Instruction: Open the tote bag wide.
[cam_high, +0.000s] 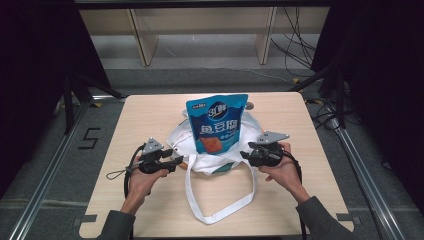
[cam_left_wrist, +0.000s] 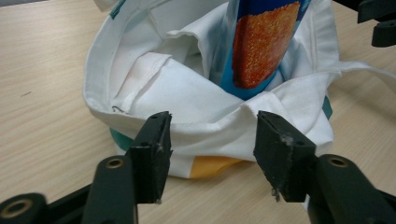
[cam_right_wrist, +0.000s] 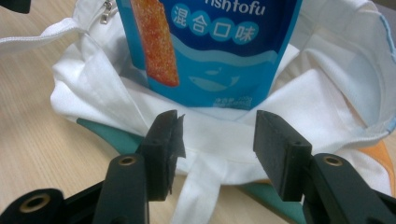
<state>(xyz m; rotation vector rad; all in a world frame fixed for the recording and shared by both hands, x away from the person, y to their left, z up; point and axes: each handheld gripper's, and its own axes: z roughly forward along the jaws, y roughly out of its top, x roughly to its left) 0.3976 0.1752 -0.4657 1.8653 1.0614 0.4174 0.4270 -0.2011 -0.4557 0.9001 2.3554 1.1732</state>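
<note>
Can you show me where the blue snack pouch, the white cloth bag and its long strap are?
Blue fish tofu snack pouch (cam_high: 216, 125), high view, front panel.
White cloth tote bag (cam_left_wrist: 187, 88), left gripper view, folded inner cloth.
Long white strap (cam_high: 220, 215), high view, bottom of the loop on the table.

A white cloth tote bag (cam_high: 212, 159) sits slumped and open at the middle of the desk, its long strap looping toward six o'clock. A blue fish tofu snack pouch (cam_high: 217, 122) stands upright inside it, its top leaning toward twelve o'clock, an orange picture on its front.
</note>
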